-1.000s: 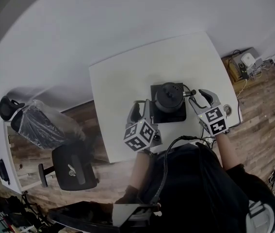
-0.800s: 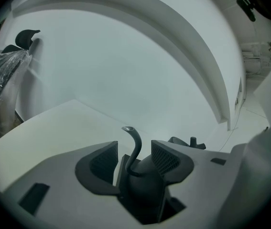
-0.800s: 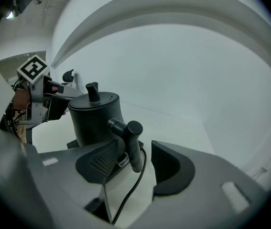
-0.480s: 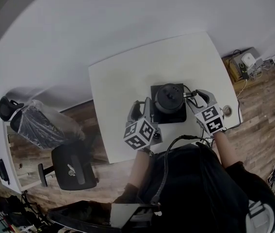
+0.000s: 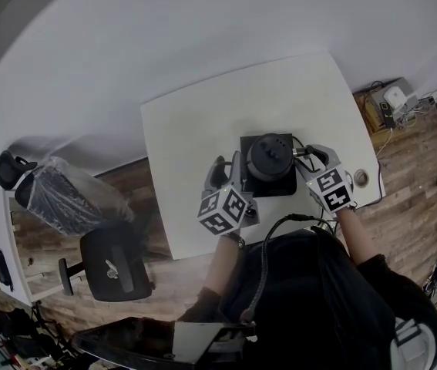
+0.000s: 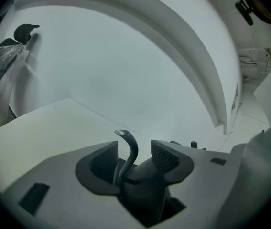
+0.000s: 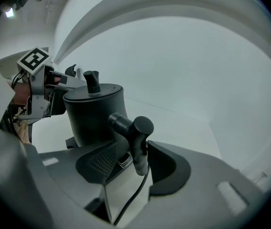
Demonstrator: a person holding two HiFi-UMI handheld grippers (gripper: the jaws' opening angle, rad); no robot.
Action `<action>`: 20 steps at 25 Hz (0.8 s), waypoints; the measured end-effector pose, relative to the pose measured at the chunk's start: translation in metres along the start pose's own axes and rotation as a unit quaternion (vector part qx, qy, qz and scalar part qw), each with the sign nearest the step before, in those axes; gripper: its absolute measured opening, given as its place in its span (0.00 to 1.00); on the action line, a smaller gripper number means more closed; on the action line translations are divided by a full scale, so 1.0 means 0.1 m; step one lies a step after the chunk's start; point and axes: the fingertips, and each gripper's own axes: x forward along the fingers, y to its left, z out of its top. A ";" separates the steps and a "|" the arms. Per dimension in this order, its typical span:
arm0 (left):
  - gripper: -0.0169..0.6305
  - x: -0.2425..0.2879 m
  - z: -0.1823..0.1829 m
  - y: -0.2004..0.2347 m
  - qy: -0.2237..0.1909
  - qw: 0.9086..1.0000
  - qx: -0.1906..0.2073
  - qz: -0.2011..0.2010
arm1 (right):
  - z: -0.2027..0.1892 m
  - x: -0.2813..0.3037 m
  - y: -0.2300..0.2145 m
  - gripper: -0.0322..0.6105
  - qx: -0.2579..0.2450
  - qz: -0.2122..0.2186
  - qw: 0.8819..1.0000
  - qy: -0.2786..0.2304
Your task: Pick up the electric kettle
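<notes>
Two tools flank the electric kettle (image 5: 270, 154) on its base (image 5: 280, 186), mid-surface (image 5: 195, 122), in head view. Left gripper view: left tool (image 6: 134, 156) spread, thin spout (image 6: 130, 147) standing between jaws. Right gripper view: right tool (image 7: 133, 160) spread around the upright handle (image 7: 139, 144), kettle body straight ahead; right should close first.

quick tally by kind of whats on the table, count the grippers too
kettle: 1
base: 1
cable: 1
hand-held gripper: 2, left and right
total: 5
</notes>
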 end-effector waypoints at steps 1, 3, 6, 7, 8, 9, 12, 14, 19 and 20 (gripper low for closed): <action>0.34 0.01 0.00 0.01 0.001 1.000 -0.001 0.001 | 0.00 0.01 0.00 0.34 -0.001 -0.001 1.000 0.000; 0.34 0.04 -0.01 0.03 0.002 1.000 -0.004 0.003 | 0.02 0.04 -0.01 0.33 -0.003 -0.003 1.000 -0.002; 0.34 0.06 -0.01 0.04 0.002 1.000 -0.007 0.001 | 0.03 0.05 -0.03 0.32 -0.006 -0.008 1.000 -0.003; 0.34 0.06 -0.01 0.04 0.003 1.000 -0.007 0.001 | 0.04 0.04 -0.03 0.31 -0.007 -0.009 1.000 -0.003; 0.34 0.05 -0.02 0.04 0.003 1.000 -0.007 0.001 | 0.04 0.04 -0.03 0.30 -0.008 -0.011 1.000 -0.003; 0.34 0.05 -0.02 0.05 0.004 1.000 -0.008 0.001 | 0.04 0.04 -0.03 0.29 -0.008 -0.012 1.000 -0.003; 0.34 0.06 -0.02 0.05 0.003 1.000 -0.009 0.000 | 0.04 0.04 -0.03 0.28 -0.008 -0.015 1.000 -0.003; 0.33 0.05 -0.02 0.03 0.001 1.000 -0.008 -0.001 | 0.04 0.03 -0.05 0.26 -0.007 -0.020 1.000 -0.003; 0.23 0.04 0.00 0.05 -0.004 1.000 -0.008 0.009 | 0.04 0.01 -0.08 0.22 -0.008 -0.028 1.000 -0.004; 0.22 0.04 0.00 0.05 -0.003 1.000 -0.008 0.010 | 0.04 0.01 -0.08 0.22 -0.008 -0.028 1.000 -0.004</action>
